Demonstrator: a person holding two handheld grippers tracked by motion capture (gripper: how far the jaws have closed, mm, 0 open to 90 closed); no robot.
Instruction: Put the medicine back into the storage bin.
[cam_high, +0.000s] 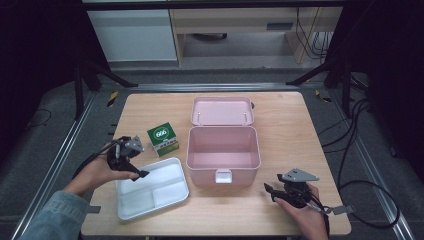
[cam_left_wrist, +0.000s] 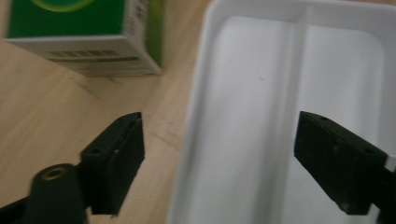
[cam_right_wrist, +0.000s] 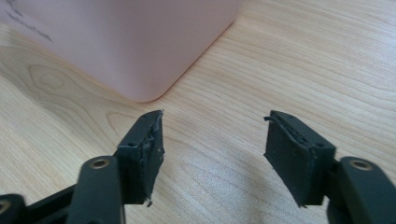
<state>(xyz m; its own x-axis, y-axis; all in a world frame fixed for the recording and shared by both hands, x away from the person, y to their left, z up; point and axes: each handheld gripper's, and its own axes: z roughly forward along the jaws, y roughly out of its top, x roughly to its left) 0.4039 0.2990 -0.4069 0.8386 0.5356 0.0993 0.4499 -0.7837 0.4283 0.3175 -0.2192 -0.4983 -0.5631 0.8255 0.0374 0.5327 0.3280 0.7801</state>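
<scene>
High view: the left gripper (cam_high: 131, 167), jaws apart, hovers at 10 o'clock of the white divided plastic tray (cam_high: 152, 189).

Left gripper view: its rim (cam_left_wrist: 189, 140) looks light, stiff, slippery; pinch there.

Right gripper view: the right gripper (cam_right_wrist: 212, 156), spread, is empty.

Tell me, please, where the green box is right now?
In the high view the green box stands on the table's left half, just left of the open pink case and behind the white tray.

Black grippers (cam_high: 131, 165) (cam_high: 274, 192) — grey three-cornered plates, trailing cables; blue denim sleeve (cam_high: 52, 217) on the left arm.
</scene>
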